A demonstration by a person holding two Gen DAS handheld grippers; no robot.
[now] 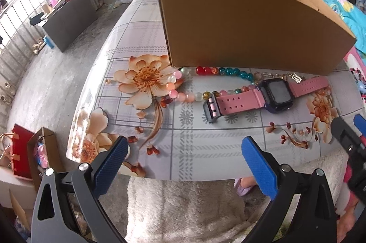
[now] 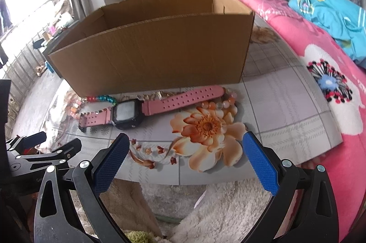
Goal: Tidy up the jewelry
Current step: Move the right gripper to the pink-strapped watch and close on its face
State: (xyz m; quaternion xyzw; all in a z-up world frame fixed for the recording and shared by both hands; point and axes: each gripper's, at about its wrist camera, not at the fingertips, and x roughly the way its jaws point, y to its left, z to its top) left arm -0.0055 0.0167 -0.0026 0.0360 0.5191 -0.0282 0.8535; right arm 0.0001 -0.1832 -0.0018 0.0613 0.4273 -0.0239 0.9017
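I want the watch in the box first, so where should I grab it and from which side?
Grip the long pink strap of the watch across its width, coming straight down with the right gripper. It lies flat and narrow; near the dark case it is clear of the beads.

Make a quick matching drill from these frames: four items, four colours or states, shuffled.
Items:
1. watch
2. box
3. beads
4. left gripper

Descriptions:
A. brown cardboard, top open
B. many colours, lying against the box's front wall
C. pink strap, dark case, flat on the table
D. blue pads, jaws apart, holding nothing

Pairs: 1-C, 2-A, 3-B, 4-D
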